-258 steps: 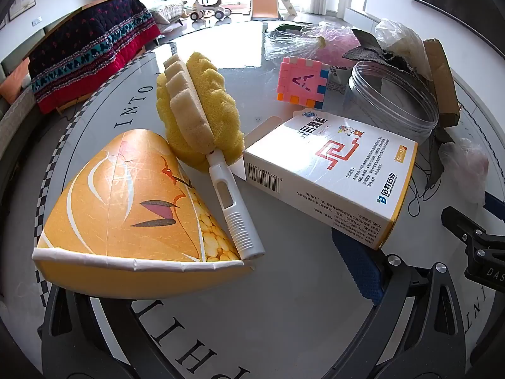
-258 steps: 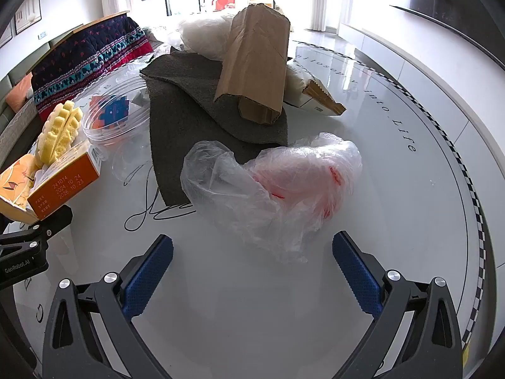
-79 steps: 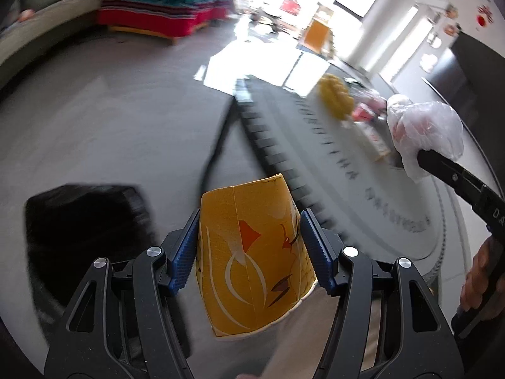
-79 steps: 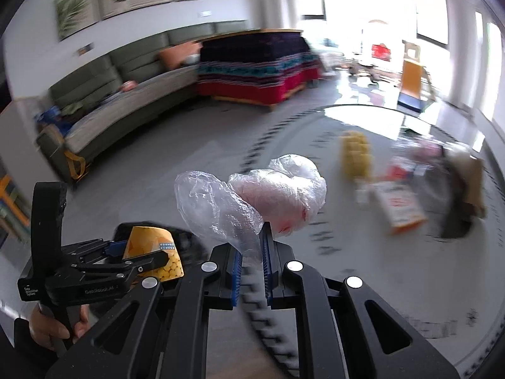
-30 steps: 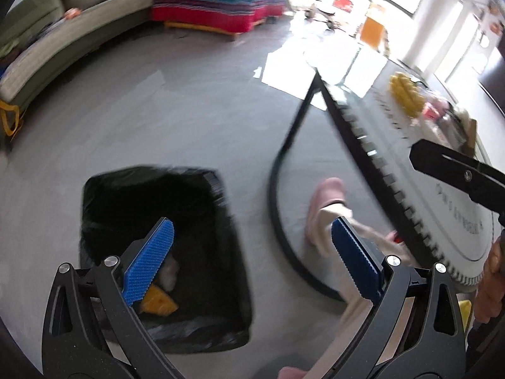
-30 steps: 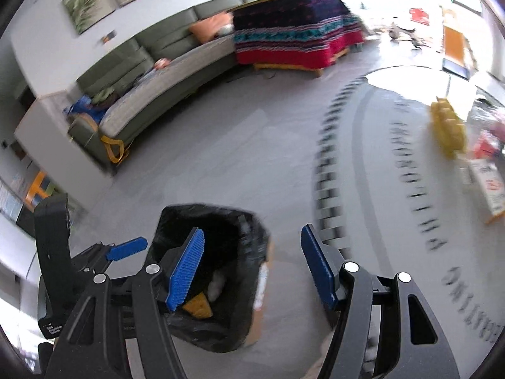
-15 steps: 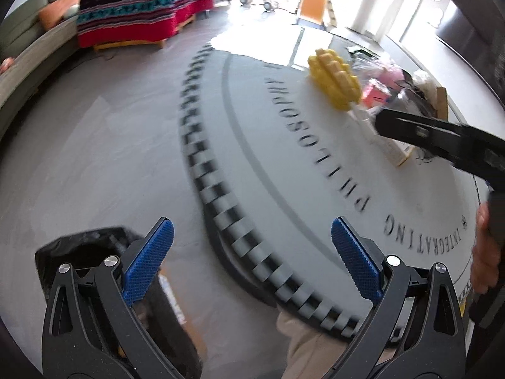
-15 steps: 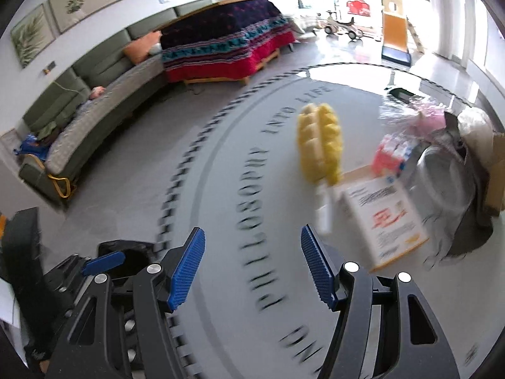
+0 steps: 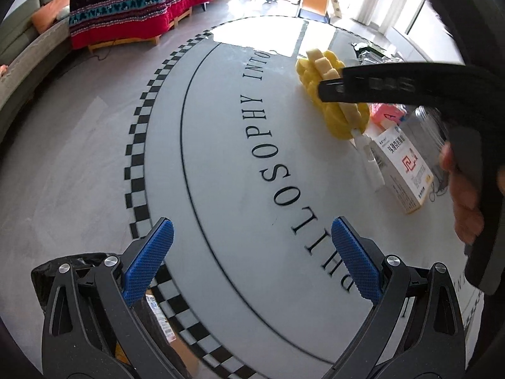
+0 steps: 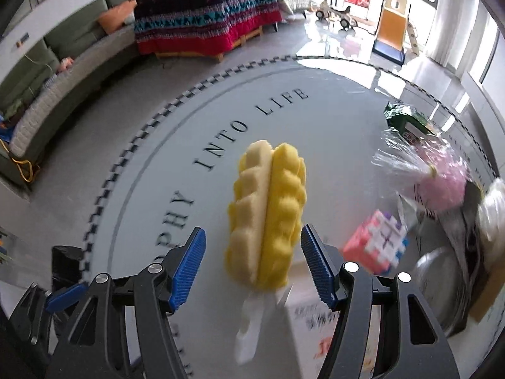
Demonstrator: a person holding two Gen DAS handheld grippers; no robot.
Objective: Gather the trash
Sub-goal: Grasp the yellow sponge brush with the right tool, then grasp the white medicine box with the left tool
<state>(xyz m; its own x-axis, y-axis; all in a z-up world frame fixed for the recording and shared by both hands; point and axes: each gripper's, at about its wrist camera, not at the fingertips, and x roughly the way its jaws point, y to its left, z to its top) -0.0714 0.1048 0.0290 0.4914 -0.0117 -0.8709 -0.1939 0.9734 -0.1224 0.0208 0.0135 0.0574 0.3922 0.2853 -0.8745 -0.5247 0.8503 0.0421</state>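
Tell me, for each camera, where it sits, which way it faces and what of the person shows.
Left wrist: sits behind the open left tongs, angled down at the table edge and floor; the right hand shows.
Right wrist: sits behind the open right tongs, facing the yellow sponge brush; the left tongs show lower left.
Shared: sponge brush, white box, table lettering.

Room furnishings beyond the round table

A sofa [image 10: 60, 72] and patterned blanket [image 10: 208, 25] are seen far ahead-left; a toy slide [image 10: 391, 31] is seen ahead-right.
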